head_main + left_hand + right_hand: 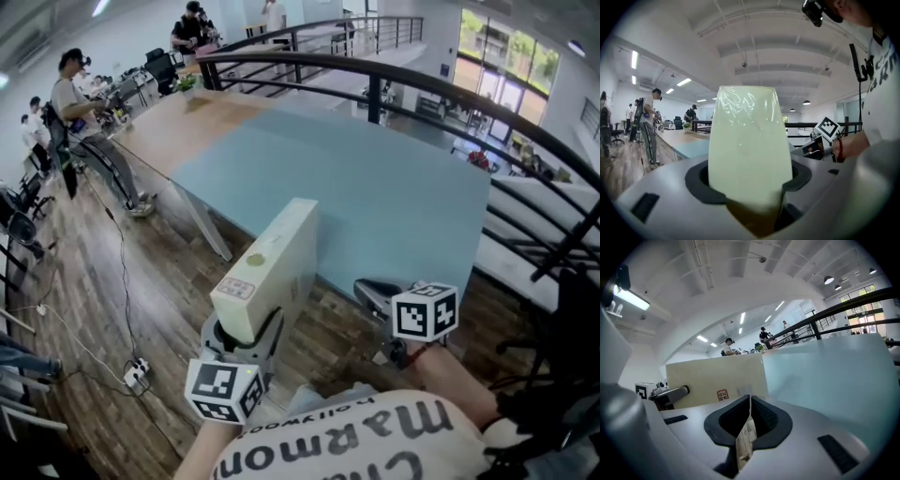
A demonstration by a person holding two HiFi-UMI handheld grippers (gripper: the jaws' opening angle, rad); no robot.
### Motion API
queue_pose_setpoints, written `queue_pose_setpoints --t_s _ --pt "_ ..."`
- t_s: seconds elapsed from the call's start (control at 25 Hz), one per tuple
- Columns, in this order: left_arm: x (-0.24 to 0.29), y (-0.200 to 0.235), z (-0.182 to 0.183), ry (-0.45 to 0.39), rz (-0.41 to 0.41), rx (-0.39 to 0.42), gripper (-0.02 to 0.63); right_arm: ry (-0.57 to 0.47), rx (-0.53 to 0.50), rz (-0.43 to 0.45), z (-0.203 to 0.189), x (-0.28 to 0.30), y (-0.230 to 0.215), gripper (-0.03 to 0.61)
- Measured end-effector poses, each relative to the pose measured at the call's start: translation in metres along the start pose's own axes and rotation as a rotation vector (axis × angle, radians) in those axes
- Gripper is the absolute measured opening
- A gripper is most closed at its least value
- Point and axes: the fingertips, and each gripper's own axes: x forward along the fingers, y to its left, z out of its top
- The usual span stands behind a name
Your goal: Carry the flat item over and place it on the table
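A person, seen from a head camera looking down, carries a flat cream box [267, 267] toward a large table [375, 187] with a pale blue top.

Progress: the box is picked up and in the air, so the carrying step is under way. Setting it down is not yet done. No part of the box touches the table. Its far end sits in line with the table's near edge, but the pictures do not show whether it is over the top or short of it. Below it is wooden floor [112, 309].

Grippers: the left gripper [246, 333] is clamped on the box's near end, where a small sticker shows. The jaws press its two broad faces. The right gripper [375, 298] is beside it, to the box's right. Its jaws are closed together with nothing between them.

Direction: the box stands on edge, one narrow side facing up. Its long axis runs from the left gripper up and away, toward the table's near edge. It leans forward rather than lying level. Laying it flat will probably mean tipping it onto a broad face.
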Motion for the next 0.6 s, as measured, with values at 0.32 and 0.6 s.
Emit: queue_pose_setpoints --t_s 0.32,0.6 --pt "0.004 0.028 0.016 -0.032 0.061 -0.033 0.295 0.044 0.022 0.067 0.003 0.039 0.002 0.04" --pt "0.016 0.063 0.028 -0.065 0.03 -0.028 0.295 0.047 0.044 0.064 0.01 0.077 0.008 0.04"
